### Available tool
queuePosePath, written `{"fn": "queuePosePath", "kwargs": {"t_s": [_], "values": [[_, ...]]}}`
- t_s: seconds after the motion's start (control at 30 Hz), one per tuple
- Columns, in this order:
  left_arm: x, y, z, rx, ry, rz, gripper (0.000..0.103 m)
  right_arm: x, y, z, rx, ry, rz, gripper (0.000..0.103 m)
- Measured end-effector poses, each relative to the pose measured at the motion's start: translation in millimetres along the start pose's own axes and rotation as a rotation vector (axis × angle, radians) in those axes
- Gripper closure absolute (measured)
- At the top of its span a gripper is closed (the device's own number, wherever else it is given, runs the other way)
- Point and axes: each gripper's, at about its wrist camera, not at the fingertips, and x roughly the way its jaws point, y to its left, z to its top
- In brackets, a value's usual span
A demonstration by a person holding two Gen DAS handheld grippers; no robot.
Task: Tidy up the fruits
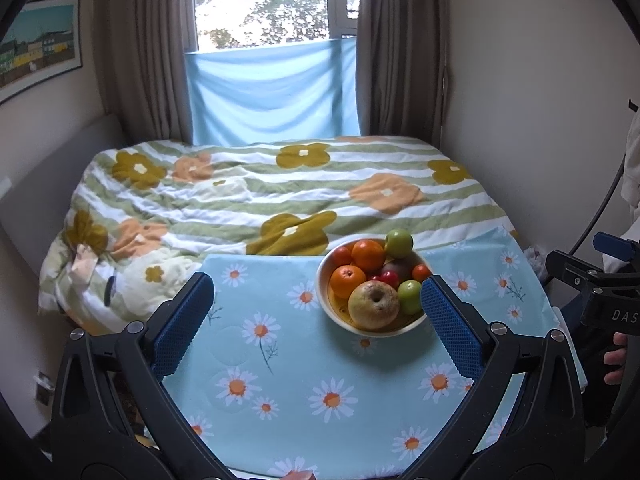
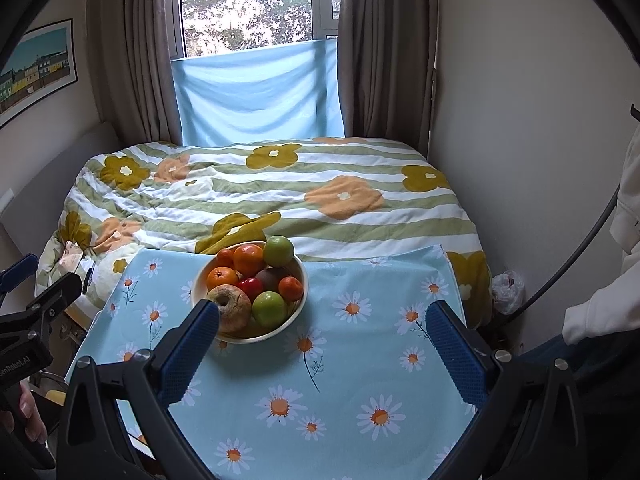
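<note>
A bowl [image 1: 370,330] of fruit [image 1: 373,305] sits on the daisy-cloth table [image 1: 280,380], ahead and right of the spread, empty left hand-held gripper [image 1: 318,322], ahead and left of the equally spread right hand-held gripper [image 2: 322,346]; neither looks clearly nearer.
</note>
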Motion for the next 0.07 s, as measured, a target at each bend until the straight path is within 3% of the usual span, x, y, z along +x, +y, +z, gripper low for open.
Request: {"fn": "queuePosePath", "kwargs": {"t_s": [0.07], "values": [[-0.6, 0.5, -0.2, -0.002, -0.002, 0.002, 0.0, -0.9, 0.6, -1.0, 0.0, 0.0, -0.001, 0.0]]}}
